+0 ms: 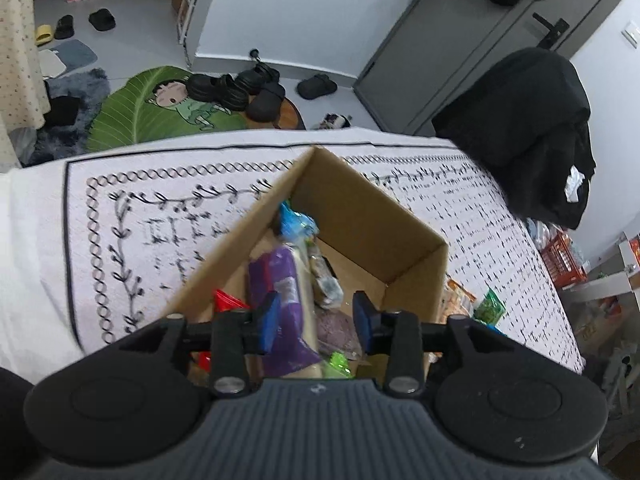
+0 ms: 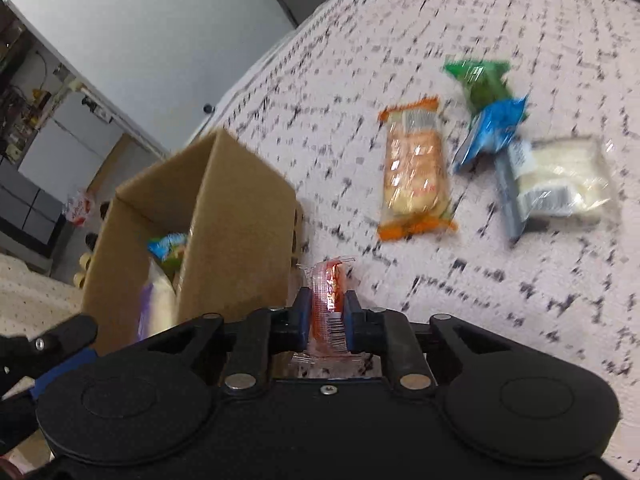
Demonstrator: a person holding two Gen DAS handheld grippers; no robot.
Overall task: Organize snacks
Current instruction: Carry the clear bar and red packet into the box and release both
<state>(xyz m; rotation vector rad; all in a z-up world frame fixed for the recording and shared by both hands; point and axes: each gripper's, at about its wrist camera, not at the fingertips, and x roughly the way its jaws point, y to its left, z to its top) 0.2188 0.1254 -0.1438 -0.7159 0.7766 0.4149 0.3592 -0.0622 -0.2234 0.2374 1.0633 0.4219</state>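
Two views show your grippers over a bed covered with a white cloth printed in black.

Left wrist view: your left gripper (image 1: 316, 320) hovers above an open cardboard box (image 1: 416, 276) at the centre of the frame, its jaws spread with nothing between them. Inside the box lie a purple packet (image 1: 280, 280) under the left blue pad, a blue packet (image 1: 294, 222) toward 12 o'clock of it, and a red packet (image 1: 226, 300) at 9 o'clock. A green packet (image 1: 489, 307) lies on the patterned cloth (image 1: 120, 220) just outside the box at 3 o'clock. A black garment (image 1: 528, 128) hangs at 2 o'clock.

Right wrist view, blurred by motion: your right gripper (image 2: 327, 320) has its jaws pressed onto a small red-and-clear snack packet (image 2: 329, 292), held upright just beside the box's (image 2: 236, 220) right wall. On the cloth at 1 o'clock, well apart from the box, lie an orange cracker packet (image 2: 416, 172), a green packet (image 2: 480, 80), a blue packet (image 2: 490, 132) touching it, and a clear packet of white food (image 2: 560, 176). Your left gripper's tip (image 2: 60, 344) shows at 9 o'clock.
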